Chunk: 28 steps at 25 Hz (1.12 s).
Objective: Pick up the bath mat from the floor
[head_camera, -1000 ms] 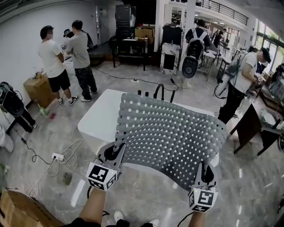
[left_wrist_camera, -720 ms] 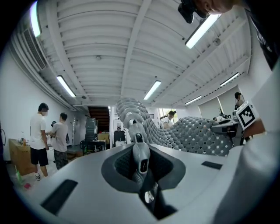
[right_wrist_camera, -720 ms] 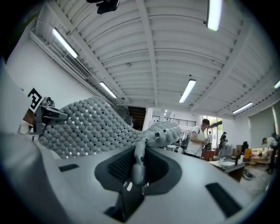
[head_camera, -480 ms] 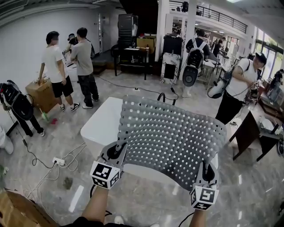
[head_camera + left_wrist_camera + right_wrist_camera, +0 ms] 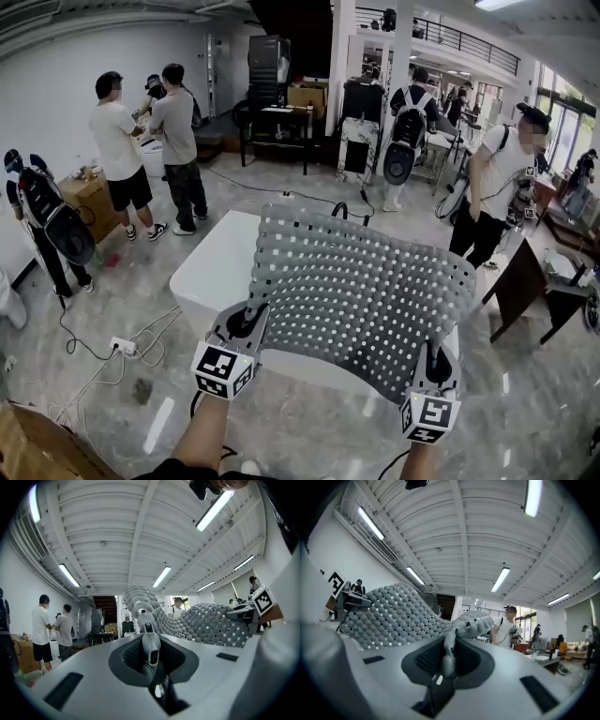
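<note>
Bath mat (image 5: 361,291) clamped in L tool (image 5: 249,321) & R tool (image 5: 435,358), white platform (image 5: 211,267) beneath

We read no words, numbers or brand names anywhere. Only black-and-white square code patterns show, on the white plastic cubes (image 5: 222,368) of the left gripper (image 5: 247,321) and right gripper (image 5: 433,362).

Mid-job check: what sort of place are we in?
Probably a large indoor lab or test hall, not a home: people wearing backpack rigs, a power strip on the polished floor, a railed mezzanine above.
</note>
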Tool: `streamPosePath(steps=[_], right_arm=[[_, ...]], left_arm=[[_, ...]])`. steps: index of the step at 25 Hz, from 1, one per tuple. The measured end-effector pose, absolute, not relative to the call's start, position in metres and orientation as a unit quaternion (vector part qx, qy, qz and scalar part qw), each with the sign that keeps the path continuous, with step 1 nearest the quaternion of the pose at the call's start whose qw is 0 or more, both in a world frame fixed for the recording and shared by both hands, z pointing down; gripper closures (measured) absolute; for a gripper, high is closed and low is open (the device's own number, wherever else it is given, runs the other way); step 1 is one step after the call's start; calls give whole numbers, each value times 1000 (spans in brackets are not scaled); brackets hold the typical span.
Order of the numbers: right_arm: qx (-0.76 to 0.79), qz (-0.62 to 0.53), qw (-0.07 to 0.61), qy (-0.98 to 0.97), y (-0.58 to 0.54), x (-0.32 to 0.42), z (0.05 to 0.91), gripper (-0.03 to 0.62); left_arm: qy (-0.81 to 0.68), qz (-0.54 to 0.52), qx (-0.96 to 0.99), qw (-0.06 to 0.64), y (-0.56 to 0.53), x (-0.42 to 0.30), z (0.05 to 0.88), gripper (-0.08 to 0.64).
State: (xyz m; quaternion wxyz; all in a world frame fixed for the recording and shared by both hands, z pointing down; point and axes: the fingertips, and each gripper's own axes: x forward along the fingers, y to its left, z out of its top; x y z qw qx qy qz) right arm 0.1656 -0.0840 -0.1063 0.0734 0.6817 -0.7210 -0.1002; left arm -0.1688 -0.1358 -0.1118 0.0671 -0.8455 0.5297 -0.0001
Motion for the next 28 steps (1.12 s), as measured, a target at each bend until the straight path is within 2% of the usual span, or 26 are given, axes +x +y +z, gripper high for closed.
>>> streamPosePath(steps=[28], right_arm=[[678, -106, 81, -723, -69, 168, -106, 526]], left_arm=[[538, -15, -839, 77, -114, -165, -109, 522]])
